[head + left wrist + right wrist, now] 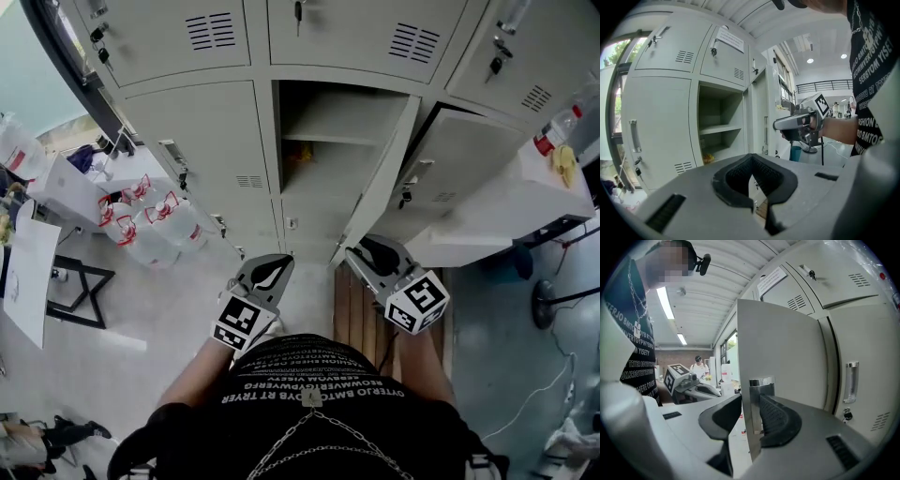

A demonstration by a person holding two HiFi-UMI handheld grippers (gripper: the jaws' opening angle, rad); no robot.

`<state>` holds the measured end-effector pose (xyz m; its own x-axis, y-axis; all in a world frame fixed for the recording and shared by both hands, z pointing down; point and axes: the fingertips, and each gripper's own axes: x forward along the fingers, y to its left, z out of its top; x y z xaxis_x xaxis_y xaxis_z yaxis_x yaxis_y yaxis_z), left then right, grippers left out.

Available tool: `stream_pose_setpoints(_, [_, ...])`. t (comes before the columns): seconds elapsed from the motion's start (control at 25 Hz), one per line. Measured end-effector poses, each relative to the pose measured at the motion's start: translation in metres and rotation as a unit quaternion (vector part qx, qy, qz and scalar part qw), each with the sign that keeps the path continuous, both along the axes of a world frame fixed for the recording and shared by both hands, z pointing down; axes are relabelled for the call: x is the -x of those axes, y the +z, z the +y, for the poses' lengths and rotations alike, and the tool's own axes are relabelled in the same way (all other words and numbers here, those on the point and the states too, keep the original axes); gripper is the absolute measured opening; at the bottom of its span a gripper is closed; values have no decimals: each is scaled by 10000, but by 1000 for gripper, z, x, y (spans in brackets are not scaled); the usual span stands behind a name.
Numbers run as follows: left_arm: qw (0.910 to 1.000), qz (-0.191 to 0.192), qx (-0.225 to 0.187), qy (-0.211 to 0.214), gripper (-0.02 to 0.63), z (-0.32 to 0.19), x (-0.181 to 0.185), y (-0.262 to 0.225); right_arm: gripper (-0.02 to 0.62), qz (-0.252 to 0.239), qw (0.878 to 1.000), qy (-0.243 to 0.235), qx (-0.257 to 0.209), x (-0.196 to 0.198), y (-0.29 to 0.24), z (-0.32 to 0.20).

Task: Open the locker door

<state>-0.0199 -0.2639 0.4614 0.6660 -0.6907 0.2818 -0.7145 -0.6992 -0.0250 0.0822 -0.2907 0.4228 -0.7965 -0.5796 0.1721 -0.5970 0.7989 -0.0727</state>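
Right tool straddles the handle, door swung out
Right tool (pixel 750 401) open: the handle (pixel 761 382) on the door (pixel 787 343) edge sits between the jaws, one pad against it and a gap at the other. Left tool (pixel 751 158) closed, empty, alongside the right and clear of the lockers. The door stands well out from its locker (pixel 328 178) in the middle column, with the inner shelf (pixel 333 138) exposed. Neighbouring doors (pixel 202 141) are shut.

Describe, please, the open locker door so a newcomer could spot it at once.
Face the grey locker bank. Under the small top lockers, the middle compartment shows a shelf. Its door hangs out to the right, the only one ajar.
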Motion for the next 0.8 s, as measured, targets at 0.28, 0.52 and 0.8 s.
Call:
stream_pose_setpoints(0.28, [9998,17,-39,-170,-2,30,-19,-5,123,-22,10000,-82,-18,-26,2,10])
stream_pose_setpoints(0.52, [9993,71,12,-379,-2,54,-31,0,120,53,9999,-132,-5,-47,2,16])
stream_pose_setpoints(0.8, [9979,114,68,-634,-2,77,-38,8,118,71,9999,-123,11,-67,3,20])
